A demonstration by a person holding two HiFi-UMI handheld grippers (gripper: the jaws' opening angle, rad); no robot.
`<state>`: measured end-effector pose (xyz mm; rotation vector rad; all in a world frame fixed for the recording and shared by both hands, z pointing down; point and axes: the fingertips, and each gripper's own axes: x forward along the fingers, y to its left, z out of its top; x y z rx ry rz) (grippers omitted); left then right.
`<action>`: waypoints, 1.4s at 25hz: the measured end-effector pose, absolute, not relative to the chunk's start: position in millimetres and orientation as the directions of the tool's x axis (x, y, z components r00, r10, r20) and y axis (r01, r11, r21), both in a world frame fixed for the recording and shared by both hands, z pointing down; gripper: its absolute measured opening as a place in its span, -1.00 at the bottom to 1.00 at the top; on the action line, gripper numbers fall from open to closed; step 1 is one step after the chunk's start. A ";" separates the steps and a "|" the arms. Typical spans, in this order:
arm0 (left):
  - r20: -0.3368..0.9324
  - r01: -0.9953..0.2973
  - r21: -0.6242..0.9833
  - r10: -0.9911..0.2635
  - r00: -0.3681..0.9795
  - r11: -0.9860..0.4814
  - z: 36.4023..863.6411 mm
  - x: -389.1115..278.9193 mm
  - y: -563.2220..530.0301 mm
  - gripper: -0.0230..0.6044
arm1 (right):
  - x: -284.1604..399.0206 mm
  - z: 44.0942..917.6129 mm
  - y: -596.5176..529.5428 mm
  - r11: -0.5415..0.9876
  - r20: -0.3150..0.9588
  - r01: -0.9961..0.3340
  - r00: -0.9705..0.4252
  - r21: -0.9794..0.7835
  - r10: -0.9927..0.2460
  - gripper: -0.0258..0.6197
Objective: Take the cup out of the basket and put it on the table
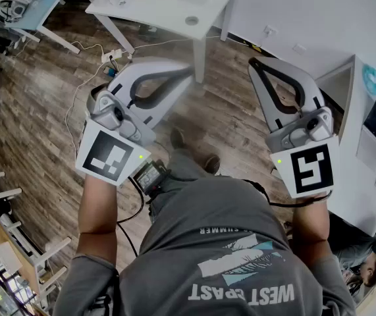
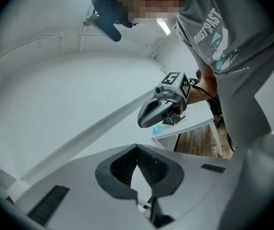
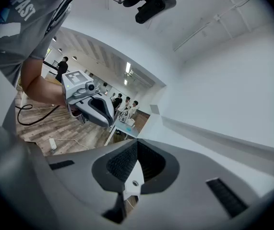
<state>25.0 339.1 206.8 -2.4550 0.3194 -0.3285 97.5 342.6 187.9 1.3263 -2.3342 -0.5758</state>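
The left gripper (image 2: 137, 147) had its two jaws pressed together at the tips, with nothing between them. Past them, its own view showed only a bare white wall (image 2: 55, 90). The right gripper (image 3: 136, 145) was closed the same way and was just as empty. The person held the two well apart, out in front of the body and nearly level.

Each gripper view caught the other gripper off to one side, topped by its black-and-white marker cube (image 3: 77, 78). Only the head view, looking down, showed both forearms, the person's grey shirt (image 1: 227, 255) and the wood floor (image 1: 36, 110). It also showed a white table (image 1: 168, 5) beyond the left gripper and a white desk (image 1: 349, 176) just beside the right one. Only the right gripper view showed a group of people (image 3: 122, 102) standing far back in the room. The cup and the basket appeared in none of the three views, so I could not tell where they were.
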 end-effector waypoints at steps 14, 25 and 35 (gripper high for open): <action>0.178 -0.125 -0.610 -0.289 0.941 -0.783 212.4 38.8 329.2 -0.90 | 113.7 193.5 333.4 0.463 0.137 -0.736 -0.460 0.494 -0.877 -0.89; 0.177 -0.101 -0.586 -0.249 0.952 -0.804 218.2 27.0 275.4 -0.90 | 95.3 202.7 279.8 0.481 0.149 -0.756 -0.467 0.445 -0.872 -0.88; 0.176 -0.058 -0.570 -0.191 0.966 -0.820 222.2 6.2 199.4 -0.90 | 75.1 207.5 209.2 0.430 0.173 -0.781 -0.396 0.453 -0.902 -0.88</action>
